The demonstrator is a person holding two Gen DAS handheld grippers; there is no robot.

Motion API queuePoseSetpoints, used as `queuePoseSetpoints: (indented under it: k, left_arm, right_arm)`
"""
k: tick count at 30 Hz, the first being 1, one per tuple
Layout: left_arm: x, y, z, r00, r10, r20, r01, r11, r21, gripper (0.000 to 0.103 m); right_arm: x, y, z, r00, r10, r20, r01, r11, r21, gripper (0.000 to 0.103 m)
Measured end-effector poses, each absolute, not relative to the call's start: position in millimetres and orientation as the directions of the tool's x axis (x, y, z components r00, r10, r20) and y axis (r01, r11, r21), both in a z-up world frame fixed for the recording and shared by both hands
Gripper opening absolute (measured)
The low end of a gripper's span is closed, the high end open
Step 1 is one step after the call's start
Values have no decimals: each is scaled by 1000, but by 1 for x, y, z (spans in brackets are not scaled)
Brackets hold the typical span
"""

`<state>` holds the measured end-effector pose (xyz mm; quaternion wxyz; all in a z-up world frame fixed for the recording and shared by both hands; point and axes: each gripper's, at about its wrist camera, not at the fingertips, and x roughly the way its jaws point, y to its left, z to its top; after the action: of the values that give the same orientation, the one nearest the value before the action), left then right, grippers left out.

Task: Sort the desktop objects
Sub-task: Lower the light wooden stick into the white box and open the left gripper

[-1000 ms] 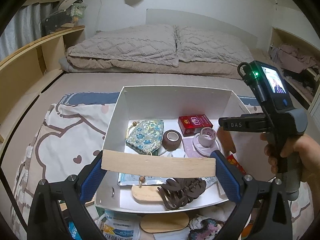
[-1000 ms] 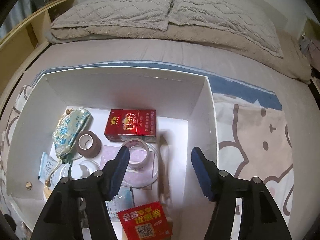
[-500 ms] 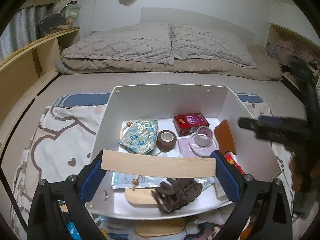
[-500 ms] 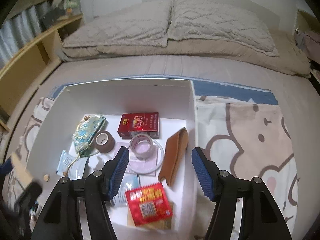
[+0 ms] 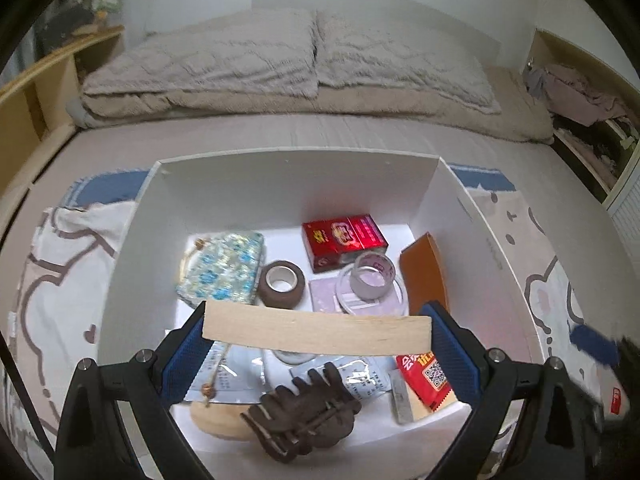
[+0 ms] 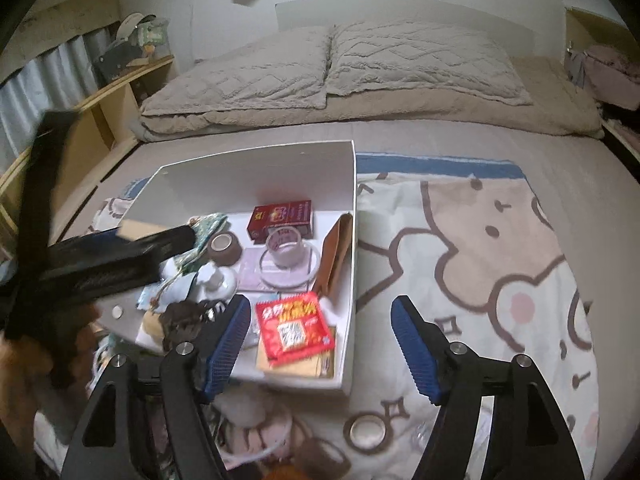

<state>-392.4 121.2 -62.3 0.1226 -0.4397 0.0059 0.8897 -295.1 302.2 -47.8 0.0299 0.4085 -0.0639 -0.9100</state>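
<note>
Left gripper [image 5: 318, 334] clamps the wooden slat [image 5: 318, 331] end to end, hovering above the white box [image 5: 296, 172]; right gripper [image 6: 320, 342] gapes with nothing in it. Slat looks light, stiff, thin, smooth-planed: likely snaps if squeezed harder, gripping the long flat faces seems safer

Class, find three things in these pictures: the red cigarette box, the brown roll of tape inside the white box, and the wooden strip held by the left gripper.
red cigarette box [image 5: 344, 236]: left wrist view, top face.
brown roll of tape [image 5: 283, 289]: left wrist view, outer side wall.
wooden strip [image 5: 318, 330]: left wrist view, middle of its face.
</note>
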Motion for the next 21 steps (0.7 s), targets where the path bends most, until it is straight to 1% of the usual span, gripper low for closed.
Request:
queuePoseSetpoints:
  k: [4,8,12,17,21]
  left_arm:
    - [-404,128,-73,-517,242,-821,-246,-961,-129,101]
    - [-411,138,-86,-433,287,-854,-253,-949,-191,101]
    - [-420,155,-95,-367,293,-883,-237,-947,-215,101]
    - [-426,171,-103,-322,279,-905,-226,-951,-212,101]
    - [-427,173,-111,-303,276,-912,-174,-957,-232,101]
  right_arm:
    - [-279,308,-51,-661,-126,-739,-3,-985,170,73]
    - [-268,313,-51,-664,-119,-738,-17,-985,174,73]
    - [-257,316,-50,-670,-134,-730,-20,-980,198,73]
    - [-247,319,-49,-672,-137,-728,-22,-979,204,73]
    - [-243,322,-48,-678,-135,-723,-26,-978,207,73]
